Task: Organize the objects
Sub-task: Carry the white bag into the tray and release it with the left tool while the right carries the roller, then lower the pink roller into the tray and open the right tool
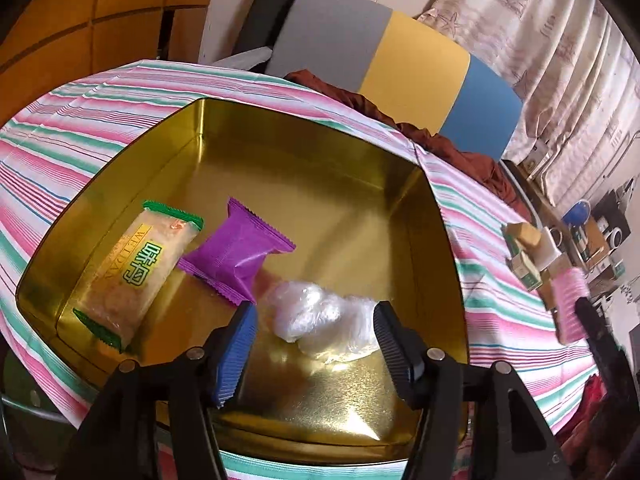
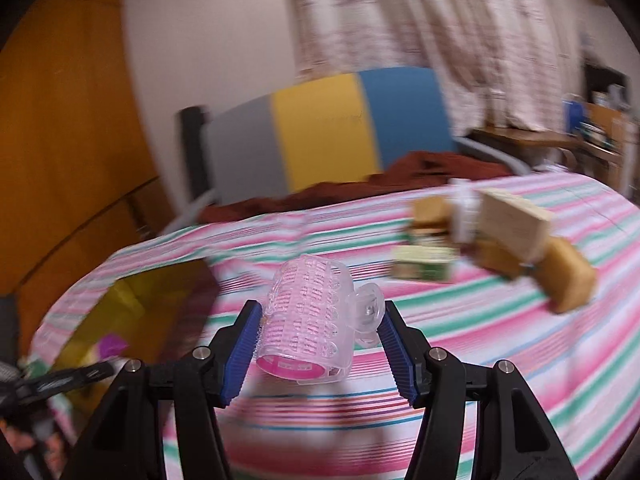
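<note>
A gold tin sits on the striped cloth. In it lie a green-edged biscuit packet, a purple packet and a crumpled clear plastic bag. My left gripper is open above the tin, its fingers either side of the plastic bag, not touching it. My right gripper is shut on a pink hair roller and holds it above the cloth, right of the tin. The roller also shows in the left wrist view.
A pile of small boxes and wooden blocks lies on the striped cloth at the right; it shows in the left wrist view too. A brown cloth and a grey-yellow-blue headboard are behind.
</note>
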The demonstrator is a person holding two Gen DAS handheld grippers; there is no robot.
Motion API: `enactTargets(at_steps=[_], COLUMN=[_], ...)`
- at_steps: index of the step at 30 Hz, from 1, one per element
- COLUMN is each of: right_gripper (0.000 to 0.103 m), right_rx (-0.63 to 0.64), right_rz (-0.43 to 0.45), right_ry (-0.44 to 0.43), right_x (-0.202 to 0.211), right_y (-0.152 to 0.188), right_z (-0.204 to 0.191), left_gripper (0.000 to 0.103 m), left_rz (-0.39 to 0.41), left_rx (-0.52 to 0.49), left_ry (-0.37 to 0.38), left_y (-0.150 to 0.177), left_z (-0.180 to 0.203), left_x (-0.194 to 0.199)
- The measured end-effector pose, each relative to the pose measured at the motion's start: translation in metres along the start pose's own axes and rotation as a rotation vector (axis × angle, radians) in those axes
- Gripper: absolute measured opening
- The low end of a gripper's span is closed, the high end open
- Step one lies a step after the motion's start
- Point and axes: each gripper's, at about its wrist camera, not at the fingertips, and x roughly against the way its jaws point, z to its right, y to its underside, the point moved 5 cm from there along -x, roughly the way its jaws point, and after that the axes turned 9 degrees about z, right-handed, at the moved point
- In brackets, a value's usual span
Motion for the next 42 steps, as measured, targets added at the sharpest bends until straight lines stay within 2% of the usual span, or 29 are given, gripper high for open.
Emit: enactTargets(at_steps=[2,7,14,18,20,24,33,42], right_gripper=[0.06,0.06,0.06,0.061,0.066,0.084,0.086,0.086], right_rx=[0.032,0.113,0.206,0.255,0.261,0.203,0.089,0.054], right_rz=[-0.027,-0.075,-0.144,-0.168,-0.185,-0.188,-0.133,-0.15], right_ry=[-0.073,-0.165,-0.197,-0.178,-0.155,-0.154,-0.118,-0.021], right_x=[-0.004,-0.017,-0.053,-0.073,-0.083,-0.081,-0.051,-0.037], right_y=[0.005,0.019,0.034,0.041,0.045,0.042,0.025,0.028], right_z=[-0.033,-0.093,-0.139,-0.151,-0.151,-0.142,-0.105,-0.055], left_gripper=[0.061,0.062,0.062,0.062,0.062,0.062,0.062,0.063], left_rz=[0.026,0.092,0.111,0.103,0.098,0.108,0.089,0.071], left_rx=[0.031,0.128,0.196,0.219,0.224,0.222,0.188,0.09], left_ry=[-0.022,-0.047,-0.062,-0.056,-0.054,-0.056,-0.032,0.111], left_y=[-0.006,-0.023,-0.034,-0.035,-0.035,-0.034,-0.028,-0.019], left_z=[-0.007,-0.028,-0.045,-0.045,-0.043,-0.04,-0.025,0.02], left_x=[0.007,0.025,0.034,0.032,0.032,0.034,0.03,0.033])
